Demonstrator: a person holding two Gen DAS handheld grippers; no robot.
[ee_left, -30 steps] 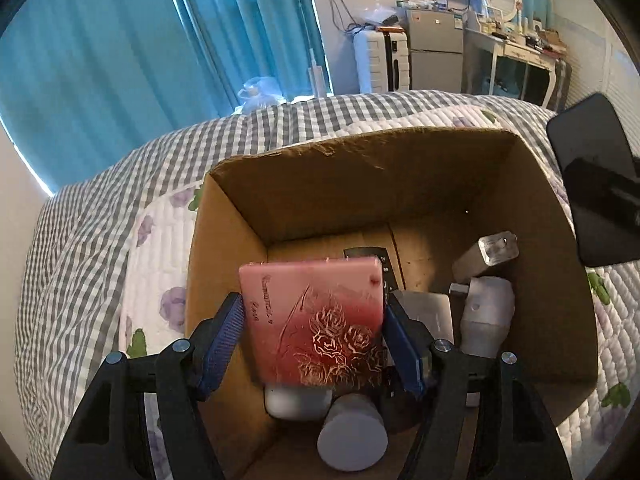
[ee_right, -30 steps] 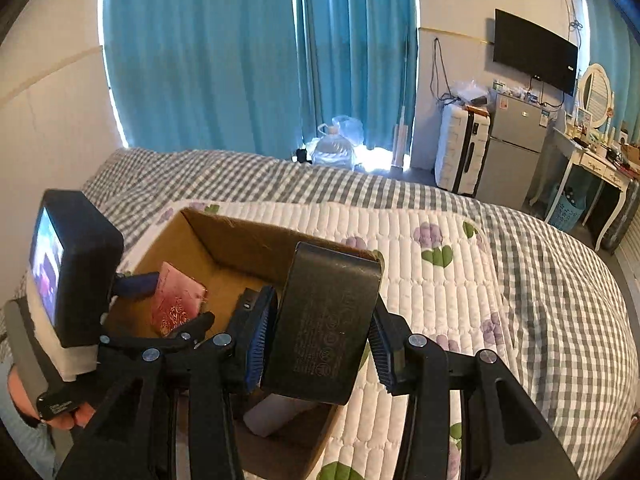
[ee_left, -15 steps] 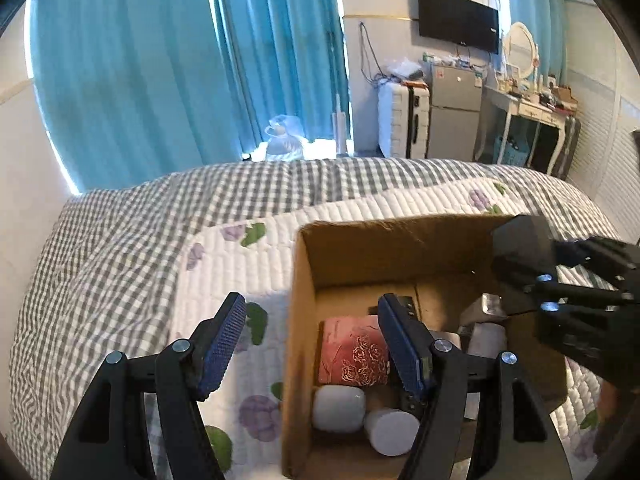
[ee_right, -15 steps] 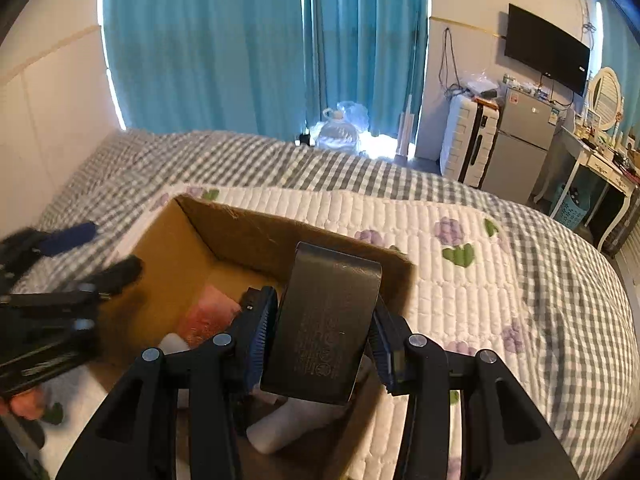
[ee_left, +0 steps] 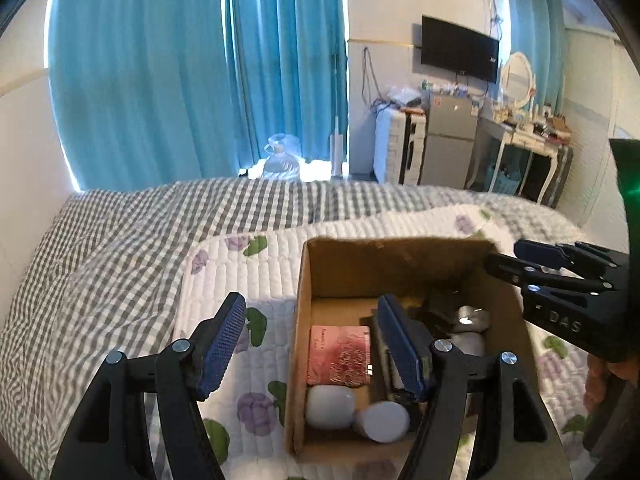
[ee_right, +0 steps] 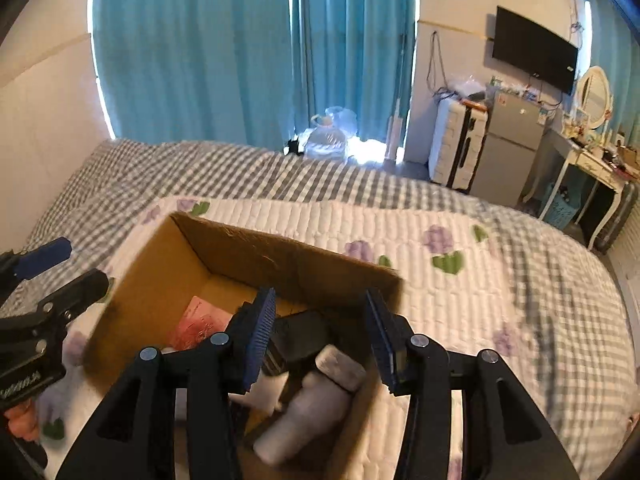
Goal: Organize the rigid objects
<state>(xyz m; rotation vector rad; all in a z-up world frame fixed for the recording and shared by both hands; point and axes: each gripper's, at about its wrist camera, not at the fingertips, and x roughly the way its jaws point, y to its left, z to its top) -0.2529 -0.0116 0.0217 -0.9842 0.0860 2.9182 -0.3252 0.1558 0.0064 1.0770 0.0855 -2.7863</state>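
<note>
An open cardboard box (ee_left: 304, 280) stands on the bed; it also shows in the right wrist view (ee_right: 160, 264). Inside lie a pink rose-patterned box (ee_left: 340, 354), white containers (ee_left: 330, 406), a clear-capped bottle (ee_left: 472, 318) and a black box (ee_right: 304, 336). A white bottle (ee_right: 316, 408) lies near the box's right wall. My left gripper (ee_left: 312, 352) is open and empty above the box's left wall. My right gripper (ee_right: 316, 340) is open and empty just above the black box.
The bed has a white quilt with purple flowers (ee_right: 440, 240) over a grey checked cover (ee_left: 120, 240). Blue curtains (ee_left: 160, 80), a water jug (ee_right: 328, 140), a suitcase, a small fridge (ee_right: 508, 152) and a dressing table stand beyond the bed.
My left gripper let go of the pink box into the cardboard box and pulled back up and left. My right gripper opened and released the black box into the cardboard box.
</note>
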